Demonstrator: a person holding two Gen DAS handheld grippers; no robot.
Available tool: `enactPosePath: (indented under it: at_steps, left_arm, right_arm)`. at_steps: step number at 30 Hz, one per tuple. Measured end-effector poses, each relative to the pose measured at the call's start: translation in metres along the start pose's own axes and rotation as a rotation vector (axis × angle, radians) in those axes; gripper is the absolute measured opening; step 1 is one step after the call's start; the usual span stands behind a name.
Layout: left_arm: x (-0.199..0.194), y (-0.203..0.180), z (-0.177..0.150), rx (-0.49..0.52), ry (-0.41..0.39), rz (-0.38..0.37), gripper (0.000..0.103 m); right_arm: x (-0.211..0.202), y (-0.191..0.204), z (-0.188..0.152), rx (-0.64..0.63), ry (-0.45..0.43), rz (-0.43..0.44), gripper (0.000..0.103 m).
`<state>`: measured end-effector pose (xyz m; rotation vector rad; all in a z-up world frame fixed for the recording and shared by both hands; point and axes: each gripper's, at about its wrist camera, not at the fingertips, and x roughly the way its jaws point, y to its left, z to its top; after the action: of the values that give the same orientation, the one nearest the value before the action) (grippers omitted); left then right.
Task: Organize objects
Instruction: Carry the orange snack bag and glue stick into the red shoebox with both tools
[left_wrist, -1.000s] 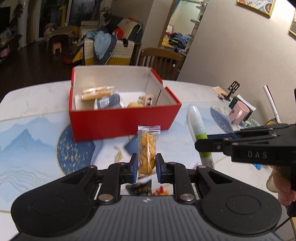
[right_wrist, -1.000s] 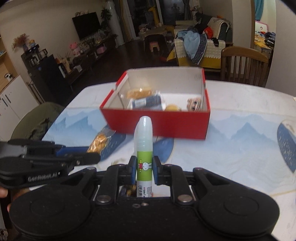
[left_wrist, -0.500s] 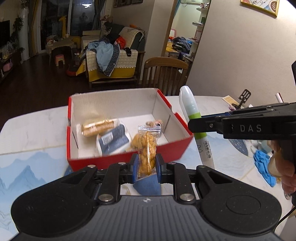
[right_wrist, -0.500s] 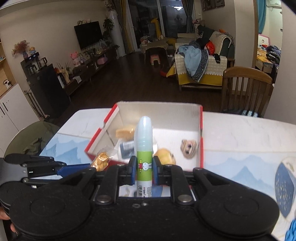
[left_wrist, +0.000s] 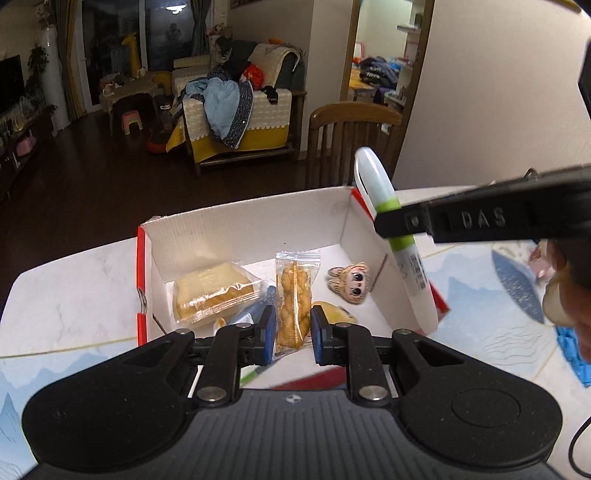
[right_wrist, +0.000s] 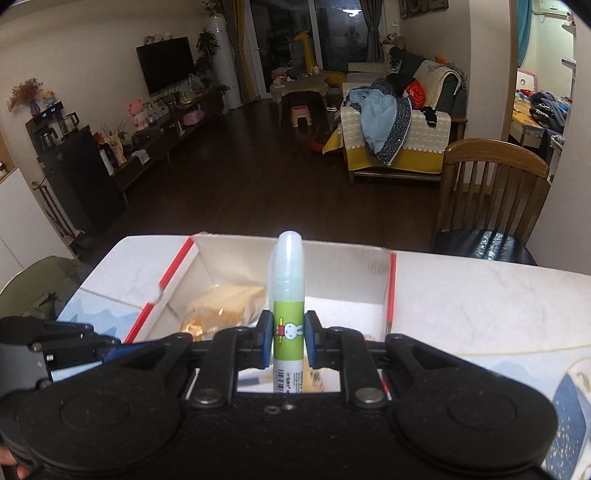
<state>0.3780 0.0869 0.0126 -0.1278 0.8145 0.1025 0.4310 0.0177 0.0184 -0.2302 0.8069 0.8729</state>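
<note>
The left tongs are closed narrow on a clear packet of twisted fried snack, gripped at its lower part. The packet stands upright between the blue pads, its top seal free, above the open red box on the bench. The right tongs are clamped on a glue bottle at its green label band, cap up. In the left wrist view the bottle hangs tilted over the right-hand wall of the box.

Box contents visible: a wrapped cake slice, a small cartoon-face figure, a yellow item and a blue-wrapped item, both partly hidden behind the tongs.

Handling notes, by judgement:
- Snack packet: light, with thin, slippery film. The contents are brittle and likely to crack under a hard squeeze. Hold across the body of the twist, not on the film edge alone, where it may slide out.
- Glue bottle: light, with a stiff and smooth plastic wall. A round body can pivot between flat pads. The grip on the label band, near mid-length, is suitable; avoid the cap, which may pull off.

Free floor is visible in the box beyond the packet and beside the figure. Release each item low to limit bounce.
</note>
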Motion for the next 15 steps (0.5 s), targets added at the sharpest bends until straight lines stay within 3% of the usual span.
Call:
enactPosePath:
  at_steps: [9,15]
  left_arm:
    - [0.045,0.001,0.012,-0.004,0.087,0.021,0.018]
    - [0.073,-0.008,0.008,0.057,0.157,0.04,0.018]
  right_arm:
    - [0.052,-0.013,0.003,-0.028,0.083,-0.032,0.017]
    - [0.083,-0.024,-0.004,-0.023,0.155,-0.057,0.017]
